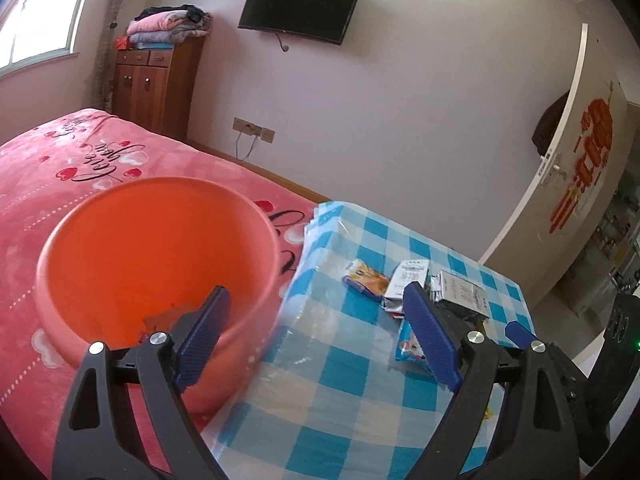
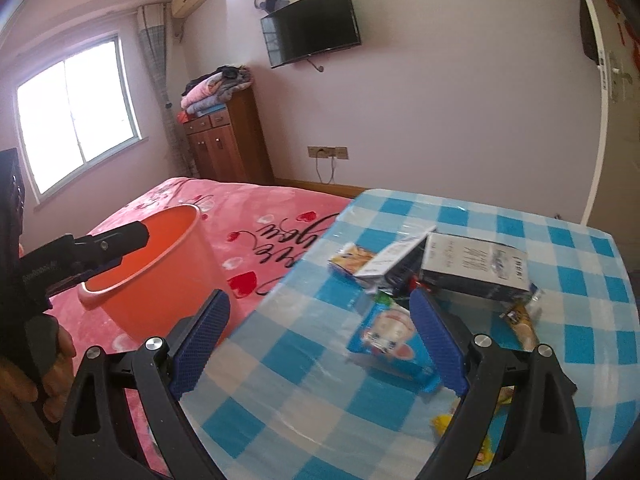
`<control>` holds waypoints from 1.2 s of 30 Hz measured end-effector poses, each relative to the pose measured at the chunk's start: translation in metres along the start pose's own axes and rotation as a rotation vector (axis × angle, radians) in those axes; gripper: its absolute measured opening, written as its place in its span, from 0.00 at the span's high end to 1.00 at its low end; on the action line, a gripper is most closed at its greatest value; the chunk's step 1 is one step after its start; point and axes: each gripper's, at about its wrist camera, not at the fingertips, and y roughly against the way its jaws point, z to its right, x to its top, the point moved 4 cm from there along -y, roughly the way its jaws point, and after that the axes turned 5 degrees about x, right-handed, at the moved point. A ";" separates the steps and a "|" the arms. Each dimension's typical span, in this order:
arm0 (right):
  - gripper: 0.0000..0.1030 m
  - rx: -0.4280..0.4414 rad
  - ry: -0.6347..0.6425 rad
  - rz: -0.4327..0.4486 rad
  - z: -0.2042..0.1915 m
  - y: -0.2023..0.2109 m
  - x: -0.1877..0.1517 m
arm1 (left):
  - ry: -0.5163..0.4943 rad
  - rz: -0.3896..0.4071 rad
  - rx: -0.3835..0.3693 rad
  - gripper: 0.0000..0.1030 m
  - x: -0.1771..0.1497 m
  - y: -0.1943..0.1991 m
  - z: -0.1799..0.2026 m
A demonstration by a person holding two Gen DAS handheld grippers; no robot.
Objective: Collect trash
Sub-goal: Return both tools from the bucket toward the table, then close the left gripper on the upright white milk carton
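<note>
An orange bucket (image 1: 160,248) stands on the pink bed, beside the blue-checked table (image 1: 340,380); it also shows in the right wrist view (image 2: 160,276). Something brownish lies at its bottom. Trash lies on the table: a blue snack wrapper (image 2: 390,340), an orange-yellow packet (image 2: 352,258), a white carton (image 2: 394,258) and a grey box (image 2: 476,268). My left gripper (image 1: 316,336) is open and empty, over the bucket's right rim and the table edge. My right gripper (image 2: 320,344) is open and empty above the table's near edge, left of the blue wrapper.
The pink bedspread (image 1: 80,168) lies left of the table. A wooden cabinet (image 2: 228,148) with folded clothes stands by the far wall under a TV (image 2: 312,26). A door (image 1: 580,168) is at the right. Yellow scraps (image 2: 444,424) lie near the table's front edge.
</note>
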 end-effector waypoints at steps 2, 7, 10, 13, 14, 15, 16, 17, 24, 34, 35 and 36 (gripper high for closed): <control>0.12 -0.005 -0.014 0.002 0.008 0.003 -0.003 | -0.010 -0.003 -0.004 0.14 -0.001 -0.001 0.006; 0.12 -0.021 -0.034 0.009 0.028 0.010 -0.009 | -0.036 -0.018 -0.014 0.14 -0.008 -0.006 0.022; 0.12 -0.034 -0.048 0.010 0.040 0.015 -0.013 | -0.052 -0.034 -0.019 0.14 -0.012 -0.011 0.033; 0.12 -0.052 -0.064 0.009 0.055 0.020 -0.018 | -0.070 -0.052 -0.029 0.14 -0.017 -0.018 0.045; 0.12 -0.055 -0.069 0.008 0.059 0.021 -0.019 | -0.076 -0.059 -0.031 0.14 -0.019 -0.021 0.050; 0.12 -0.060 -0.078 0.007 0.064 0.022 -0.020 | -0.081 -0.064 -0.034 0.14 -0.020 -0.024 0.053; 0.12 -0.065 -0.085 0.007 0.069 0.024 -0.022 | -0.087 -0.071 -0.039 0.14 -0.021 -0.027 0.057; 0.12 -0.071 -0.094 0.008 0.075 0.025 -0.024 | -0.096 -0.076 -0.043 0.14 -0.022 -0.030 0.061; 0.12 -0.107 -0.137 -0.011 0.112 0.029 -0.032 | -0.145 -0.113 -0.120 0.14 -0.022 -0.056 0.088; 0.12 -0.179 -0.197 -0.081 0.173 0.026 -0.054 | -0.251 -0.204 -0.202 0.14 -0.015 -0.135 0.119; 0.12 -0.186 -0.204 -0.089 0.179 0.025 -0.057 | -0.251 -0.210 -0.215 0.14 -0.014 -0.141 0.121; 0.12 -0.198 -0.212 -0.094 0.185 0.025 -0.060 | -0.253 -0.223 -0.235 0.14 -0.012 -0.150 0.124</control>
